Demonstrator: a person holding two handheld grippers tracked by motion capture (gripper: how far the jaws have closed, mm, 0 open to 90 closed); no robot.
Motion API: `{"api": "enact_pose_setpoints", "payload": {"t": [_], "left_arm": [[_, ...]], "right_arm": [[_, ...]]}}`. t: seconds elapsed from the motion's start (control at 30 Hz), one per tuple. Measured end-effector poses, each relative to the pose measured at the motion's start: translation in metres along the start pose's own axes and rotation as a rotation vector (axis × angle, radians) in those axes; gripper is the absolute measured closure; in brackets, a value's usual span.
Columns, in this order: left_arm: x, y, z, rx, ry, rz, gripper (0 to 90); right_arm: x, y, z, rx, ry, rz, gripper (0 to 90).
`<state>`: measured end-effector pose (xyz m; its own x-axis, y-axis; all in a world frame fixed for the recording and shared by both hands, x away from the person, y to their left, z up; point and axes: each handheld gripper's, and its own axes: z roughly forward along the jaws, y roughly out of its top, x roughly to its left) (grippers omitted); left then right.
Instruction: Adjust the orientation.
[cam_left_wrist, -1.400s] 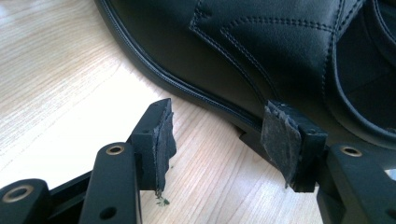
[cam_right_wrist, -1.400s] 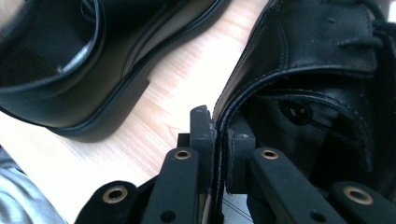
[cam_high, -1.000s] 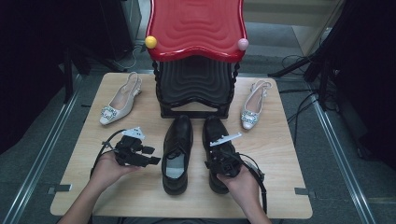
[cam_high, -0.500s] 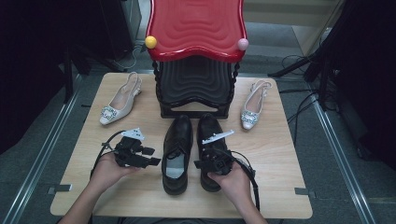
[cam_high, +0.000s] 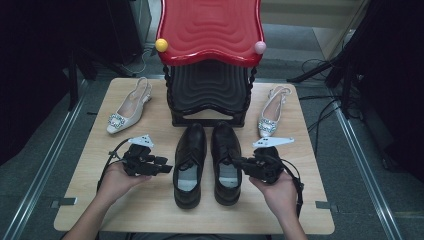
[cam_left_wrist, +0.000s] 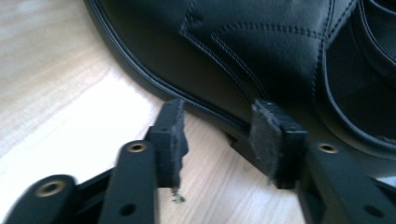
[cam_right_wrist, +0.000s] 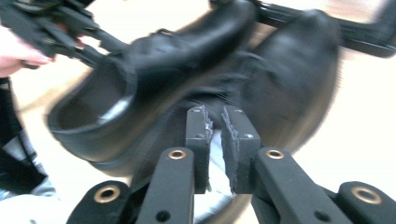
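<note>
Two black leather shoes lie side by side at the table's front middle, the left shoe (cam_high: 190, 160) and the right shoe (cam_high: 226, 150). My left gripper (cam_high: 167, 167) points at the left shoe's outer side. In the left gripper view its jaws (cam_left_wrist: 219, 135) have just been closing and stand open, with the shoe's (cam_left_wrist: 261, 51) sole edge just past the pads. My right gripper (cam_high: 236, 161) reaches the right shoe's rim from the right. Its jaws (cam_right_wrist: 217, 135) have just been closing to a thin slit, and nothing shows pinched between them. That blurred view shows both shoes (cam_right_wrist: 289, 88).
A red-topped stand (cam_high: 210, 30) with a black lower shelf (cam_high: 210, 90) stands at the back middle. One silver heeled shoe (cam_high: 125, 107) lies at the back left and another (cam_high: 272, 112) at the back right. Bare wood (cam_high: 310, 220) runs along the table's front.
My right hand has come off the right black shoe's heel and moved to the right of it. The right shoe now lies straighter beside the left one. The left hand has stayed put.
</note>
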<state>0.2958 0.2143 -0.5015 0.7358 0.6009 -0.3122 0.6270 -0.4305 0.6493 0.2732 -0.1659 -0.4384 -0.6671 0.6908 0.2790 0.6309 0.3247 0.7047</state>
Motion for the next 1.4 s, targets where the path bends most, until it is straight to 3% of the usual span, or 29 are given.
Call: {"api": "enact_pose_setpoints", "payload": {"t": [0.13, 0.27, 0.37, 0.47, 0.53, 0.87, 1.17, 1.4], "left_arm": [[0.004, 0.001, 0.006, 0.006, 0.004, 0.002, 72.6], [0.007, 0.002, 0.015, 0.031, -0.014, -0.011, 82.6], [0.008, 0.003, 0.022, 0.056, -0.016, -0.019, 83.2], [0.008, 0.003, 0.024, 0.057, -0.006, -0.030, 83.6], [0.009, 0.003, 0.025, 0.060, -0.011, -0.033, 83.5], [0.009, 0.004, 0.028, 0.052, -0.021, -0.043, 84.7], [0.006, 0.005, 0.032, 0.044, -0.026, -0.045, 85.0], [0.002, 0.008, 0.037, 0.038, -0.029, -0.036, 86.0]], "right_arm": [[-0.021, -0.014, 0.004, 0.006, -0.054, 0.013, 88.2], [-0.036, -0.030, 0.018, 0.047, -0.090, -0.075, 89.8], [-0.042, -0.037, 0.033, 0.088, -0.079, -0.049, 90.0], [-0.046, -0.036, 0.043, 0.110, -0.109, -0.060, 90.0], [-0.050, -0.036, 0.045, 0.108, -0.100, -0.037, 90.0], [-0.050, -0.036, 0.046, 0.106, -0.099, -0.025, 90.0], [-0.060, -0.030, 0.054, 0.059, -0.094, 0.015, 90.0], [-0.061, -0.028, 0.056, 0.067, -0.095, 0.006, 90.0]]}}
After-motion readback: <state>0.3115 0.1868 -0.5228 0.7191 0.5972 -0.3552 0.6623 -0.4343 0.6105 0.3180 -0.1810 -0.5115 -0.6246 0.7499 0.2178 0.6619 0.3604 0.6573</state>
